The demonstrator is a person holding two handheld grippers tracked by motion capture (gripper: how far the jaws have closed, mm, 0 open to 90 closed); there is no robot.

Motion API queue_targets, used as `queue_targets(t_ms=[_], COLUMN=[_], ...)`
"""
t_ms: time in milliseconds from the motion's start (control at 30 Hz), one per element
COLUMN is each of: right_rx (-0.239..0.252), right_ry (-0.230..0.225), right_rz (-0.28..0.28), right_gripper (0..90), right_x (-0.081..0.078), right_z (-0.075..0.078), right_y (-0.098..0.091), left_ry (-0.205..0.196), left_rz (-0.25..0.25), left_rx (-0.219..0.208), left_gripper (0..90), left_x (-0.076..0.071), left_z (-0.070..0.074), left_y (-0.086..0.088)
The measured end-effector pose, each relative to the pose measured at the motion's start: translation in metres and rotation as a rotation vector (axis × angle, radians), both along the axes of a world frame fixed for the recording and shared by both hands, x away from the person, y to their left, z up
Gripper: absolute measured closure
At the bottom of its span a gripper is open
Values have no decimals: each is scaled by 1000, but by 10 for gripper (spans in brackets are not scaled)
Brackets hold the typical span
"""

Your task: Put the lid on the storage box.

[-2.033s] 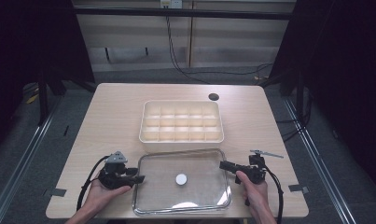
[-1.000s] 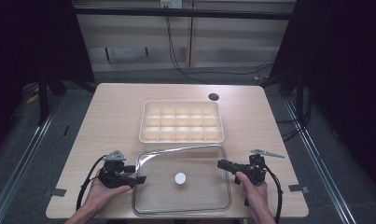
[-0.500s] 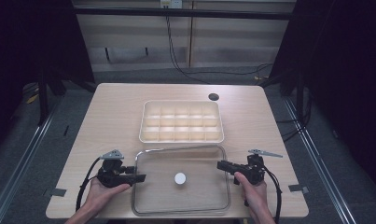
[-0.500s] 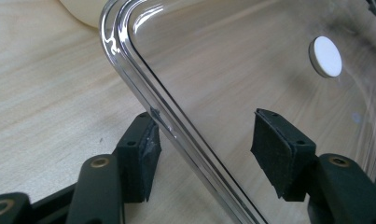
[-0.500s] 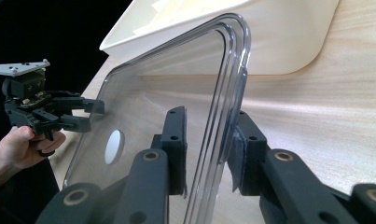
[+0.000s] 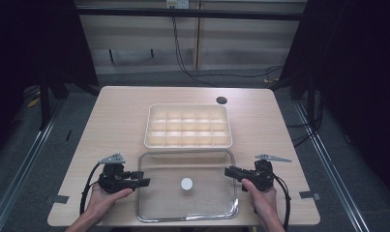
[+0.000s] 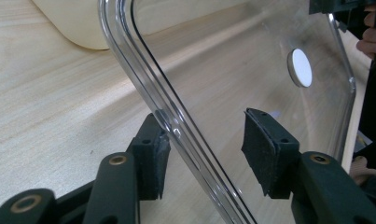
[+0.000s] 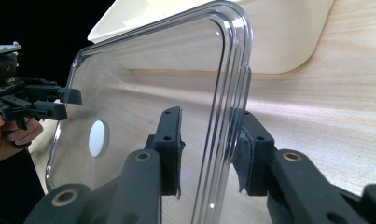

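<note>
Clear lid lies flat on the desk, near edge, just in front of the cream tray; whether lid and tray touch I can't tell. White disc sits at the lid's centre. Left claw is at the lid's left rim, level with the disc, pointing inward; right claw is at the right rim, pointing inward. In the left gripper view the left claw straddles the rim: the outer pad looks to touch the rim, the other pad stands well clear over the lid panel, so no grip. Its jaws have just been closing, rim between them. In the right gripper view the right claw also straddles the rim: one pad close against the rim's outer side, the other a small gap off, narrow opening, no clamp. Its jaws have just been opening, rim between them. Dark round hole in the desk far right of the tray.
</note>
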State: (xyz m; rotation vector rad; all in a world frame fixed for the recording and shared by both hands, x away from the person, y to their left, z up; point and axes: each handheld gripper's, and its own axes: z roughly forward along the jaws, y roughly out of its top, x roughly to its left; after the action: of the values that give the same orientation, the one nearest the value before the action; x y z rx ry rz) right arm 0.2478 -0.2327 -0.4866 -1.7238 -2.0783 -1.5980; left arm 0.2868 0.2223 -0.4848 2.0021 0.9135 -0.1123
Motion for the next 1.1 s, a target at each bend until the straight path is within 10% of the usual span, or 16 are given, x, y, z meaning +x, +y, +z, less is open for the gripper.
queue_targets(t_ms=[1100], right_rx=[7], right_ry=[-66], right_rz=[-20], right_gripper=[655], right_x=[1], right_z=[18], right_y=[4], left_ry=[-45], left_rz=[-6], left_rx=[-79], left_gripper=[636], left_x=[2], left_z=[22], left_y=[8])
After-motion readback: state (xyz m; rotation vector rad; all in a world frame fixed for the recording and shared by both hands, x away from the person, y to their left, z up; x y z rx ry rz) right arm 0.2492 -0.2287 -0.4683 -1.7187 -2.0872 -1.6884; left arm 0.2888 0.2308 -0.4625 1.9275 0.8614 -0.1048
